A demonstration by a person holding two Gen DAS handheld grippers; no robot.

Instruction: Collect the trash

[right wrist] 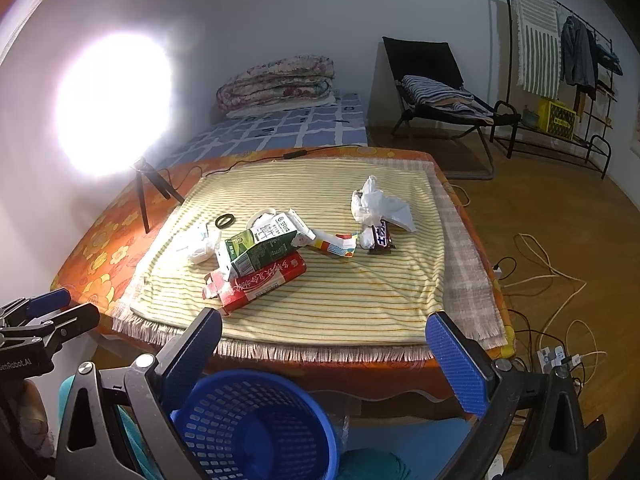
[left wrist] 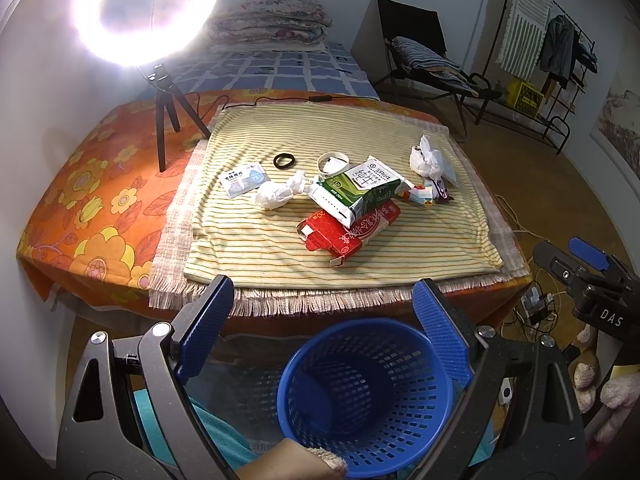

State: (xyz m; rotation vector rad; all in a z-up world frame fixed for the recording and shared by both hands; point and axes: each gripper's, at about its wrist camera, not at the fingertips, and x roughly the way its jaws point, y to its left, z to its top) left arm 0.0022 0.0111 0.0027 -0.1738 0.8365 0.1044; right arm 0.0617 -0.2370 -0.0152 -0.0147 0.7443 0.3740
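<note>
Left wrist: hovering spread and empty, left claw [left wrist: 322, 304] and right claw [right wrist: 324, 344], blue basket [left wrist: 366, 396] below, red carton [left wrist: 348, 230] ahead; likely reaching next.

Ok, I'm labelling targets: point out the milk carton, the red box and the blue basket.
milk carton [right wrist: 260, 246], right wrist view, green side panel.
red box [right wrist: 260, 282], right wrist view, printed top face.
blue basket [left wrist: 304, 358], left wrist view, left rim.

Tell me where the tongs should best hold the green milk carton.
Probably across the narrow side faces of the green milk carton, coming from above. It lies tilted on the red box, so its upper body is free and no other trash blocks it.
</note>
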